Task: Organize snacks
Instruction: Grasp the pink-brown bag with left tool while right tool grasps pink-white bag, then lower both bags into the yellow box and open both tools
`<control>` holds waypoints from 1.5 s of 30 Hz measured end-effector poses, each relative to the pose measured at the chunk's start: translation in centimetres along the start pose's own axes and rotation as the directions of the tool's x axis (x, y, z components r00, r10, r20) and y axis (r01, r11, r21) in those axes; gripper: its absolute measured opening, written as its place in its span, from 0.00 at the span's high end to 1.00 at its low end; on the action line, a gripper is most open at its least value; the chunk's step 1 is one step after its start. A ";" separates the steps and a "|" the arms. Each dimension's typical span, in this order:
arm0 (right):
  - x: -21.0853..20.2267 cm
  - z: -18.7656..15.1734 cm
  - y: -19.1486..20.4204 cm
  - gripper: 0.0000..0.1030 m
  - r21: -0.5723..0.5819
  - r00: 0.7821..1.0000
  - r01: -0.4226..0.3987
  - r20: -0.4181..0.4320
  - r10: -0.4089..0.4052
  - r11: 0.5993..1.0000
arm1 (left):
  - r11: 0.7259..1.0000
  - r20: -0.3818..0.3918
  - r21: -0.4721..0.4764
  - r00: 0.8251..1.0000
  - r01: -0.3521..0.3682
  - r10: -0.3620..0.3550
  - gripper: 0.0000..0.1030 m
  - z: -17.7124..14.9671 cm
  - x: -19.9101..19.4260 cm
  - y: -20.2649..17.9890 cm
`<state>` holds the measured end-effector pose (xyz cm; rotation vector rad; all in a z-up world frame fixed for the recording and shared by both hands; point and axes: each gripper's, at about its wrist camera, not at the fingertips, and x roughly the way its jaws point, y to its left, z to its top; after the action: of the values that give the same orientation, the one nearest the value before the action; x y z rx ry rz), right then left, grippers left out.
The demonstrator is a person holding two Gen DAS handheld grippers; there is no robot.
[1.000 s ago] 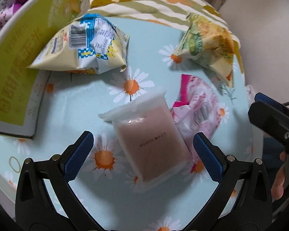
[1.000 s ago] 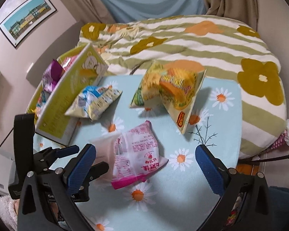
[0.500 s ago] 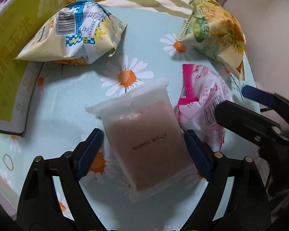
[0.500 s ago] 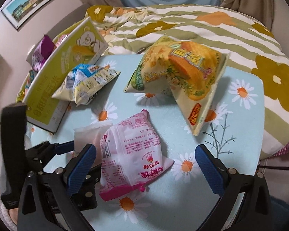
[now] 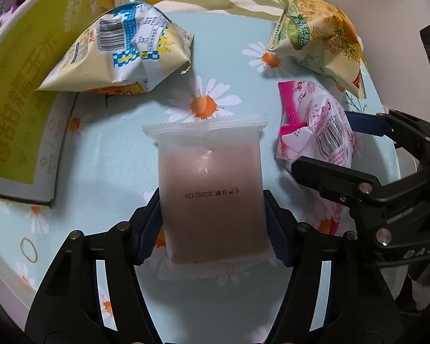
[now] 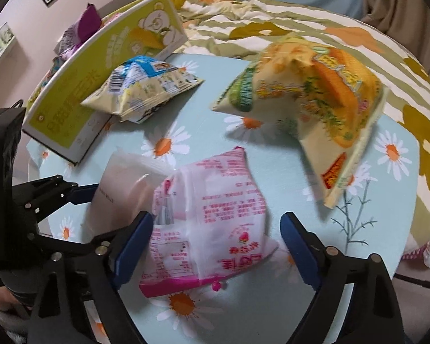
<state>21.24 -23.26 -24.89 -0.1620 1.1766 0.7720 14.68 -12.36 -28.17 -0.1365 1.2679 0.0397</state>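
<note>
A frosted clear packet with a brown cake (image 5: 212,192) lies on the daisy-print table (image 5: 123,143). My left gripper (image 5: 212,226) has closed on its sides; the blue pads touch both edges. It also shows in the right wrist view (image 6: 120,183). A pink and white snack bag (image 6: 209,220) lies to its right, also seen in the left wrist view (image 5: 315,126). My right gripper (image 6: 215,246) is open and straddles the pink bag, its left pad touching it and its right pad apart from it.
A blue and cream snack bag (image 5: 123,51) leans on a yellow-green carton (image 5: 17,86) at the left. A yellow-orange chip bag (image 6: 309,100) stands at the back right. A striped floral quilt (image 6: 272,20) lies beyond the table.
My left gripper moved forward and closed on the brown cake packet. My right gripper moved in over the pink bag and its fingers narrowed around it.
</note>
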 end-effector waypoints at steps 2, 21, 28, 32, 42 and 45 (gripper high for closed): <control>0.2 0.0 0.2 0.15 -0.012 1.000 -0.003 0.003 0.003 1.000 | 1.000 0.000 0.000 1.000 0.005 -0.005 0.38 -0.2 0.0 0.3; 0.0 -0.9 2.4 0.53 -0.007 0.998 0.014 0.063 -0.014 1.000 | 0.999 0.038 -0.019 0.999 0.026 -0.025 0.39 -2.3 -2.1 4.3; -2.6 -0.6 2.8 0.57 0.045 0.994 0.015 0.110 -0.020 0.999 | 0.998 0.109 0.004 0.992 0.070 -0.070 0.39 -1.1 -5.6 4.0; -5.1 -0.1 2.9 0.58 0.076 0.988 0.014 0.151 -0.025 0.997 | 0.995 0.165 0.019 0.982 0.094 -0.096 0.39 0.4 -8.4 3.5; -11.7 4.8 6.9 0.58 0.101 0.958 0.002 0.286 -0.030 0.995 | 0.992 0.334 0.044 0.934 0.118 -0.126 0.39 3.8 -17.8 8.0; -12.6 6.7 8.9 0.58 0.102 0.946 -0.012 0.325 -0.022 0.995 | 0.995 0.376 0.035 0.921 0.096 -0.102 0.39 5.1 -20.1 10.8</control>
<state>18.86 -19.15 -8.80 0.0479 0.8977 0.7012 12.38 -0.12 -8.43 -0.1709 0.8732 -0.0309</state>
